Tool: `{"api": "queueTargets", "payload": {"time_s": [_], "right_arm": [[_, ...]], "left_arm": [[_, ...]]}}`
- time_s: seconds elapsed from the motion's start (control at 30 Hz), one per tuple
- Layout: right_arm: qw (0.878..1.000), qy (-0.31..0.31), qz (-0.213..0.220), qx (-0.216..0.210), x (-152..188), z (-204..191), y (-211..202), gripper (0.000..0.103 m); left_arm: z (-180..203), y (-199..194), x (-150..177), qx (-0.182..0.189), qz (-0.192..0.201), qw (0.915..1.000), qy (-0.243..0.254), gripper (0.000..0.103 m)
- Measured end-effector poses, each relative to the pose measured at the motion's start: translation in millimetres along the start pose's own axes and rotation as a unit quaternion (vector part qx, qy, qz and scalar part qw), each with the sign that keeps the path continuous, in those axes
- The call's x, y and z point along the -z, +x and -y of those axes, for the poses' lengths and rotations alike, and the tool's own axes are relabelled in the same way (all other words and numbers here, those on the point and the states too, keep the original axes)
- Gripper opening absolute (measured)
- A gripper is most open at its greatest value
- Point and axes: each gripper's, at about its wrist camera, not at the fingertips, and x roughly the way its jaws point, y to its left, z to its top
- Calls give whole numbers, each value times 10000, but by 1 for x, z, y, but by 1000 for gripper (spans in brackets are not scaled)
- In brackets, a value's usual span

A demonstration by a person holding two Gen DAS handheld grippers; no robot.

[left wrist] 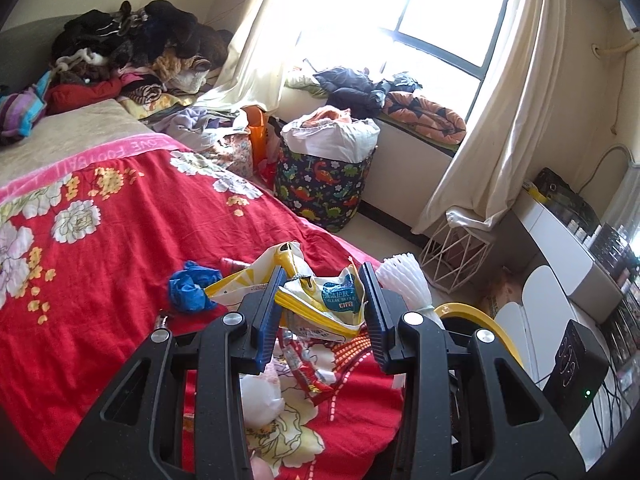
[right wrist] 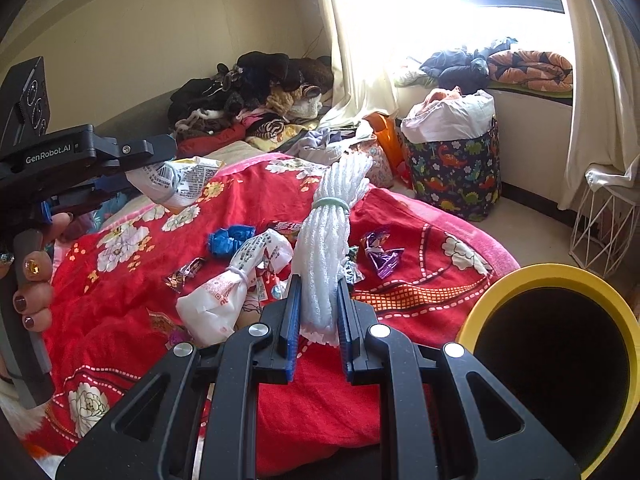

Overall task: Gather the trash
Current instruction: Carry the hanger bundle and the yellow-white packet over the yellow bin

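Observation:
My left gripper is shut on a crumpled yellow and white wipes packet, held above the red floral bedspread; the packet also shows in the right wrist view in that gripper. My right gripper is shut on a white foam net bundle tied with a green band, also seen in the left wrist view. A yellow-rimmed black bin stands at the right beside the bed. Loose trash lies on the bed: a blue crumpled wad, a white knotted bag, a purple wrapper.
A dinosaur-print laundry basket stands on the floor by the window. A clothes pile lies at the head of the bed. A white wire stand is at the right. A desk with items is right of the bed.

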Motion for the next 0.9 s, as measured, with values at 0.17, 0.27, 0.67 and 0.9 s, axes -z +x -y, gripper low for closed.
{"api": "queueTargets", "payload": {"time_s": [0.17, 0.27, 0.67, 0.9], "right_arm": [[9999, 55, 86, 51, -2, 6, -10, 16], [9998, 101, 138, 90, -2, 12, -17, 16], [9987, 318, 269, 285, -3, 34, -36, 16], [9975, 471, 334, 419, -2, 48, -45, 16]], "left_arm": [[13, 2, 0, 93, -14, 9999, 130, 30], [22, 3, 1, 141, -29, 9997, 215, 30], [54, 12, 7, 376, -92, 9982, 468, 28], [68, 20, 12, 535, -177, 9968, 560, 28]]}}
